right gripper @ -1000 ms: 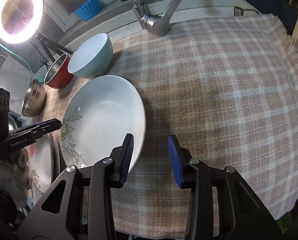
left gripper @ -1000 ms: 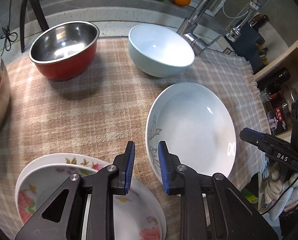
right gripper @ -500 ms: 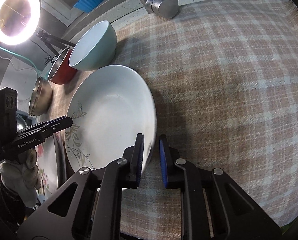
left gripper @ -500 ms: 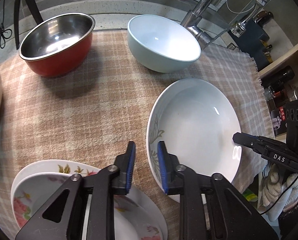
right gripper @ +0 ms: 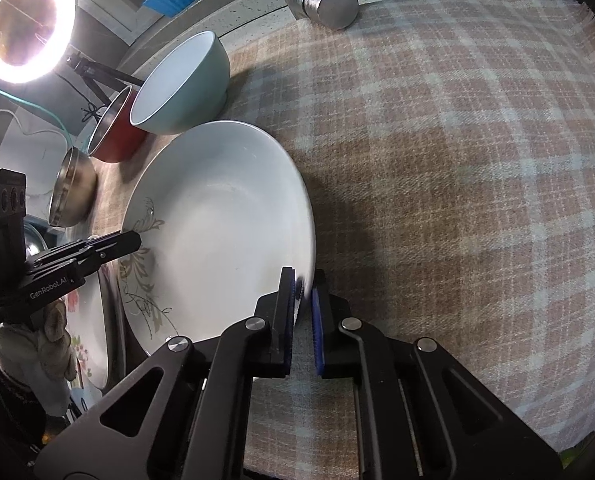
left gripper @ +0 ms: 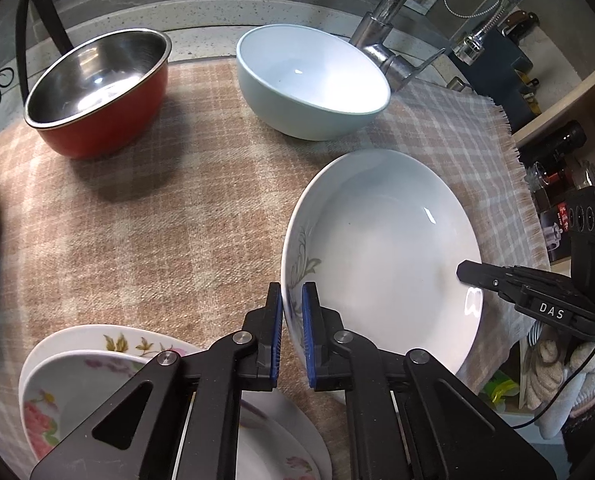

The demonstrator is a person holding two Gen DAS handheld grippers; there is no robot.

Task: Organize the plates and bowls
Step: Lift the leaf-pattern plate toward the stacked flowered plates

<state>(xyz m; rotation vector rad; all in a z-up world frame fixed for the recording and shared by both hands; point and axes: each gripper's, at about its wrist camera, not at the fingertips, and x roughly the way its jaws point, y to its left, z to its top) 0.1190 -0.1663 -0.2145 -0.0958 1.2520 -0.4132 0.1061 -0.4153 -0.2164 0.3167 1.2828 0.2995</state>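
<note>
A white deep plate with a grey leaf print lies on the checked cloth. My left gripper is at its left rim, jaws closing, with the blue pads pressing the rim between them. My right gripper is at the opposite rim, jaws also closing, pads on the rim. Each gripper shows in the other's view, the right gripper and the left gripper. Two stacked floral plates lie just left of the white plate, partly under my left gripper.
A light blue bowl and a red bowl with a steel inside stand at the back of the cloth. A steel bowl sits at the far left, a tap behind, a ring light at back left, and shelves past the cloth's right edge.
Both grippers have closed from open onto opposite rims of the white plate. The right gripper slid left and down to the rim; the left one edged forward.
</note>
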